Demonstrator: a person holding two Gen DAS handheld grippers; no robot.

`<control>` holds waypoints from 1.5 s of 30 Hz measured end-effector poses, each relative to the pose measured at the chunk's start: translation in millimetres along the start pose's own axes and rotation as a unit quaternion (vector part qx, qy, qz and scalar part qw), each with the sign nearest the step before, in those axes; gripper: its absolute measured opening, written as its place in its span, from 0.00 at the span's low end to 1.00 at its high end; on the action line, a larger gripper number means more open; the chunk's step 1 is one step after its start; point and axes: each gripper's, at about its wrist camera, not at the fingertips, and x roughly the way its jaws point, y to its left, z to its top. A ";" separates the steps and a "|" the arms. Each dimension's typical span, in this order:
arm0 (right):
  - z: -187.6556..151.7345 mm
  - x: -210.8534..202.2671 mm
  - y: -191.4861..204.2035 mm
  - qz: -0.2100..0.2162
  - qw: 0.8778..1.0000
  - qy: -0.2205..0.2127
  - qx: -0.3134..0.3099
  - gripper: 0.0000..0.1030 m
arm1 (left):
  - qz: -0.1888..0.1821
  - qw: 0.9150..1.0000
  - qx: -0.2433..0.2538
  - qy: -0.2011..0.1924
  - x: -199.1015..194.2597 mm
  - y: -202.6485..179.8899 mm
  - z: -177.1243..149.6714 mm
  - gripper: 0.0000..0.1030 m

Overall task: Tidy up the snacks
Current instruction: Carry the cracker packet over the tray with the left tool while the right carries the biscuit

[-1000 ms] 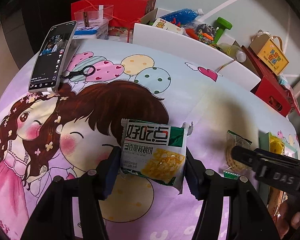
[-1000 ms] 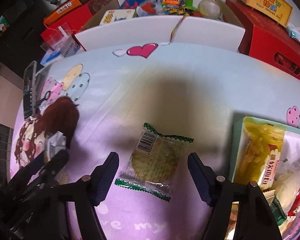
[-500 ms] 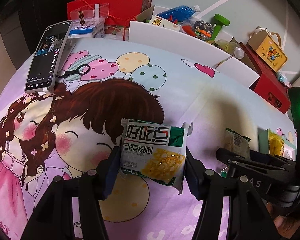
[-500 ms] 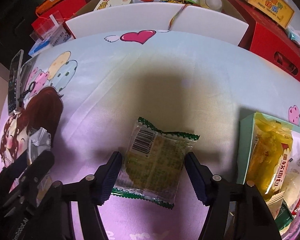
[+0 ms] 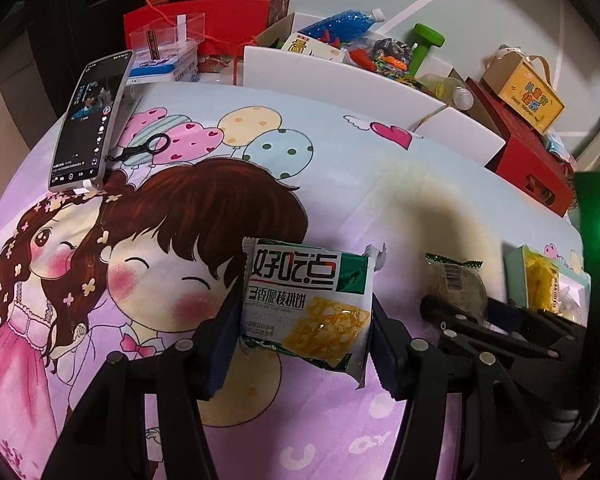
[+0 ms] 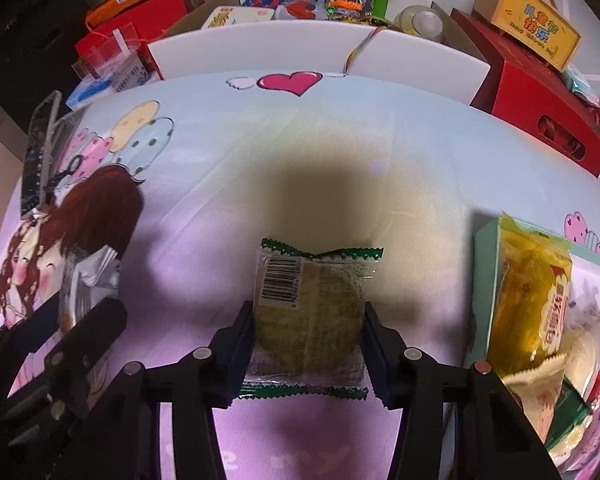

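The left hand-held gripper [image 5: 300,340] grasps one biscuit packet [image 5: 306,304]. The right hand-held gripper [image 6: 306,354] is closing, its pads touching one clear-wrapped cookie [image 6: 310,316].

right hand-held gripper [image 6: 306,346]: jaws closing, now flanking clear cookie packet [image 6: 308,316] | packet nearer, from 12 o'clock to between pads

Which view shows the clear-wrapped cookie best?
The right wrist view: the cookie fills the centre, barcode readable, between the closing right gripper fingers. The left wrist view shows it small, far right, partly hidden.
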 end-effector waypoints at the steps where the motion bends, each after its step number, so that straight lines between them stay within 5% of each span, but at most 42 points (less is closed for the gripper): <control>1: -2.3 -3.8 -1.8 0.004 1.000 -0.006 0.004 0.51 | -0.002 1.000 0.001 -0.002 -2.2 -0.8 0.2 0.59; 27: -66.0 -115.3 -48.8 0.001 0.985 -0.160 0.056 0.51 | -0.009 0.996 0.067 -0.055 -57.6 -41.4 6.2 0.59; 45: -76.9 -133.9 -104.9 0.004 0.976 -0.192 0.102 0.51 | -0.025 0.988 0.126 -0.091 -75.4 -102.7 1.3 0.59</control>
